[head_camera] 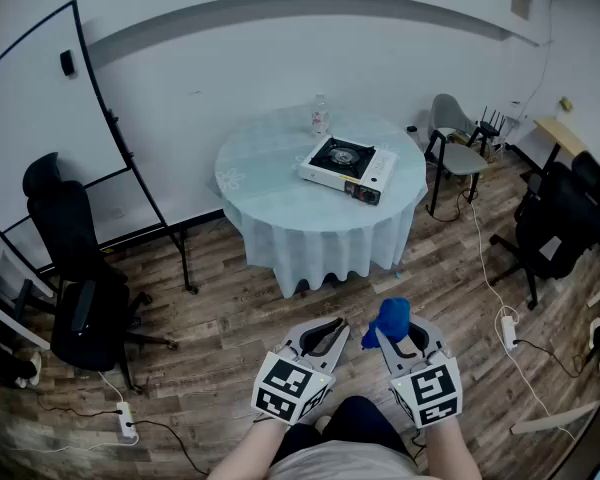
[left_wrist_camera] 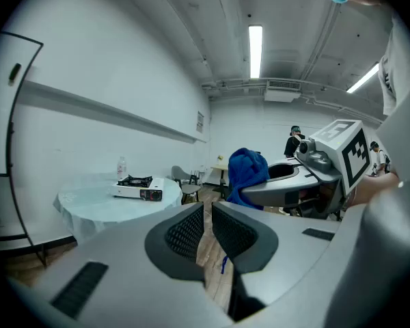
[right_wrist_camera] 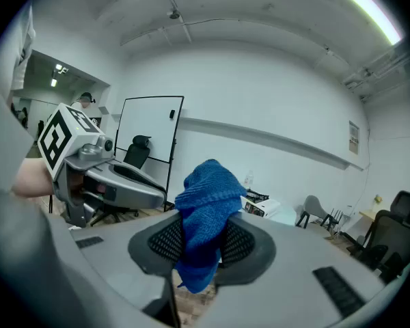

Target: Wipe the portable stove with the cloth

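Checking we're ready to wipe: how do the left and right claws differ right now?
The right claw is shut on the blue cloth; the left claw holds nothing. The left claw's jaws are almost together, with only a slit between them; the right claw's are spread by the cloth. Both hang side by side over the wooden floor, away from the stove.

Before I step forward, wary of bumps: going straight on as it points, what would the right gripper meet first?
From the right gripper, likely the round table, under the portable stove; only floor shows between, though depth is unclear.
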Motion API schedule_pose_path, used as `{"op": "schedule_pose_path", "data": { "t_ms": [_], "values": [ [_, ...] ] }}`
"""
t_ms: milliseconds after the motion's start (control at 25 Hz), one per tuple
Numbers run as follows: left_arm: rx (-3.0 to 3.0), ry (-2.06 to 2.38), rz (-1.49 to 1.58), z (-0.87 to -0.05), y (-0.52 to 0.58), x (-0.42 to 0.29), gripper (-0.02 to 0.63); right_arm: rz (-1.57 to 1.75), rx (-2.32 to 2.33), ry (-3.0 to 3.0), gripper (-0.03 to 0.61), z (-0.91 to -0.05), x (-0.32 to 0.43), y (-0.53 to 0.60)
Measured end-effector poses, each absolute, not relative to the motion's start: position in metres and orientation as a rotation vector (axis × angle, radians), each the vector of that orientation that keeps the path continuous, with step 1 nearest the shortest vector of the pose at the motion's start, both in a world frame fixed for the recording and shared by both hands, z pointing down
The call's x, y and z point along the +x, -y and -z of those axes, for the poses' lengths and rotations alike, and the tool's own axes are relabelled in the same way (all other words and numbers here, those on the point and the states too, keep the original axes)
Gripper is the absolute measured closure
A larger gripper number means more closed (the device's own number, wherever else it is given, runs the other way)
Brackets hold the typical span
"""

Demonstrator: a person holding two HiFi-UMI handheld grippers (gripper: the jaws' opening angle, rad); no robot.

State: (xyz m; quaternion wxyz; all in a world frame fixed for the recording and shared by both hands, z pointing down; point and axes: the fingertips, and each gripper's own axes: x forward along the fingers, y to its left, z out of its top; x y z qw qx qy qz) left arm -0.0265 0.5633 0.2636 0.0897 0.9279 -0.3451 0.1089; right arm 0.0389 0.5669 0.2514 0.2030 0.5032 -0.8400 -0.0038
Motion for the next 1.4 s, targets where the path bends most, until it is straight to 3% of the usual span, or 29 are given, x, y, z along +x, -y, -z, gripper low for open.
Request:
{"op": "schedule_pose_path", "data": {
  "t_ms": [960,1400],
  "values": [
    [2.698,1.018,-0.401,-0.291,-0.547,-0.016,0.561,-0.107,1.441,2.415,0.451,-0.265,0.044,-0.555],
    [2.734,0.982,-0.399,-0.284,-0.454,0.003,0.569,-0.076,1.415,2.458,0.451,-0.265,0.062,-0.448]
  ]
}}
